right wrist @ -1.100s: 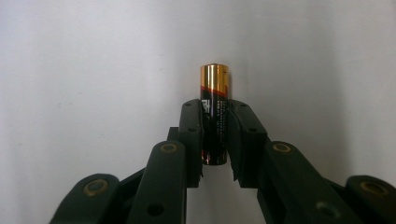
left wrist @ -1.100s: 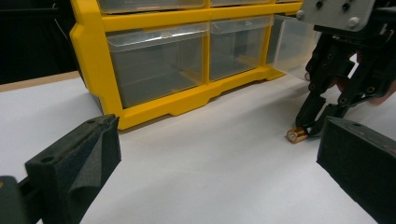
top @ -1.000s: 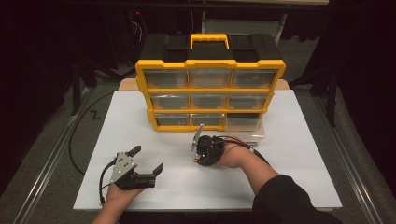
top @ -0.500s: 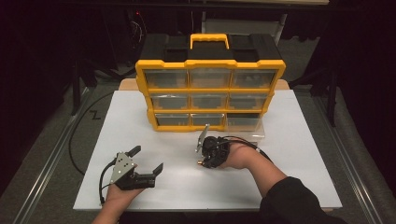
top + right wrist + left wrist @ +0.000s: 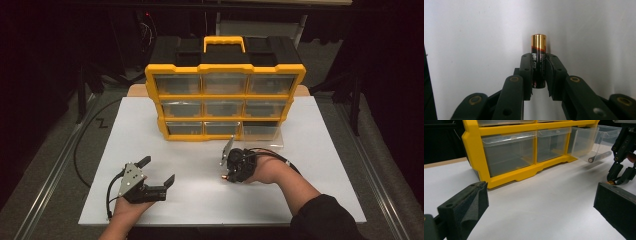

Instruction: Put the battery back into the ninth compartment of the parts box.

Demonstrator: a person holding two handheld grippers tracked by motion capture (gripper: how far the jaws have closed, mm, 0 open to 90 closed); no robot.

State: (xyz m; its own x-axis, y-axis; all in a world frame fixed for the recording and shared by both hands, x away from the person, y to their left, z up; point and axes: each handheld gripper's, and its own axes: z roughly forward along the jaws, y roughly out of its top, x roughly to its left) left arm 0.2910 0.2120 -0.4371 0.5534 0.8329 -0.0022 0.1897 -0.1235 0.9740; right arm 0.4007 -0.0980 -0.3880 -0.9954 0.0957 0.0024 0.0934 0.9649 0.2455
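A yellow organizer [image 5: 225,70] with clear drawers stands at the back of the white table. Its bottom-right drawer [image 5: 262,132] is pulled out; in the left gripper view this drawer [image 5: 589,142] juts forward and looks empty. My right gripper [image 5: 227,174] hovers in front of that drawer, shut on a black and copper battery [image 5: 539,50] that sticks out past its jaws [image 5: 539,72]. In the left gripper view the right gripper [image 5: 621,173] points down at the table with the battery's copper end [image 5: 610,183] below it. My left gripper [image 5: 157,170] rests near the front left, open, with nothing between its jaws [image 5: 539,202].
A white sheet [image 5: 320,165] covers the table, with dark floor and metal rails around it. A black cable [image 5: 80,150] loops off the left side. The organizer's black top carries a yellow handle [image 5: 224,42].
My right gripper has drifted a little to the right with the battery still in it. The left gripper has stayed where it was.
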